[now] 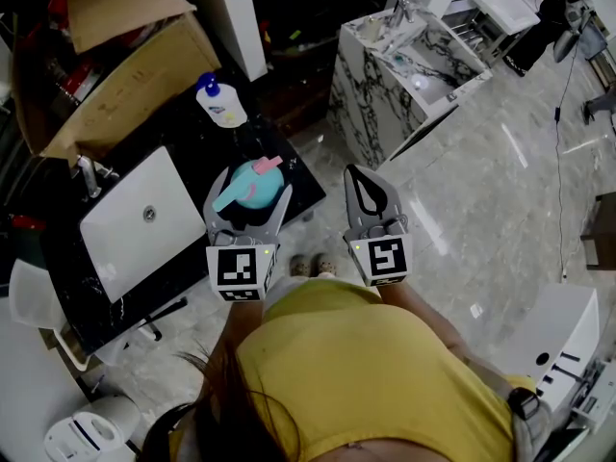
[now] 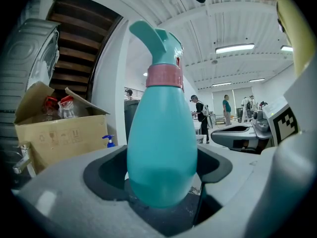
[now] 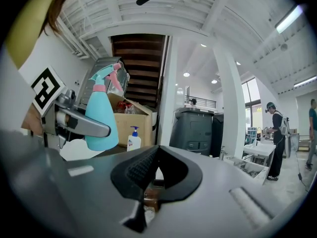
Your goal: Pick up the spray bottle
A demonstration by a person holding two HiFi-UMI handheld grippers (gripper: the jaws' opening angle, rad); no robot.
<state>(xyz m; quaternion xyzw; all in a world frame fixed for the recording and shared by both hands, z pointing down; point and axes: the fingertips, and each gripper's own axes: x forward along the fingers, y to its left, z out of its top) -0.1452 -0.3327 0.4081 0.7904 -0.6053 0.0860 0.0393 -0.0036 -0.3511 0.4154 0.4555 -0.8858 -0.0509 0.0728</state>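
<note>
The spray bottle (image 1: 252,187) is teal with a pink collar and a teal trigger head. My left gripper (image 1: 252,198) is shut on its belly and holds it upright in the air, over the black counter's right edge. In the left gripper view the bottle (image 2: 161,148) fills the middle, standing between the two jaws. From the right gripper view the bottle (image 3: 101,118) shows at the left, clamped by the left gripper's finger (image 3: 81,122). My right gripper (image 1: 359,175) hovers beside it on the right, shut with nothing in it; its jaw tips (image 3: 157,150) meet.
A white sink basin (image 1: 135,221) with a faucet (image 1: 89,173) lies in the black counter (image 1: 289,176). A white pump bottle (image 1: 219,104) stands at the counter's far end, beside a cardboard box (image 1: 115,75). A marble vanity (image 1: 404,65) stands to the right. People stand far off (image 3: 275,138).
</note>
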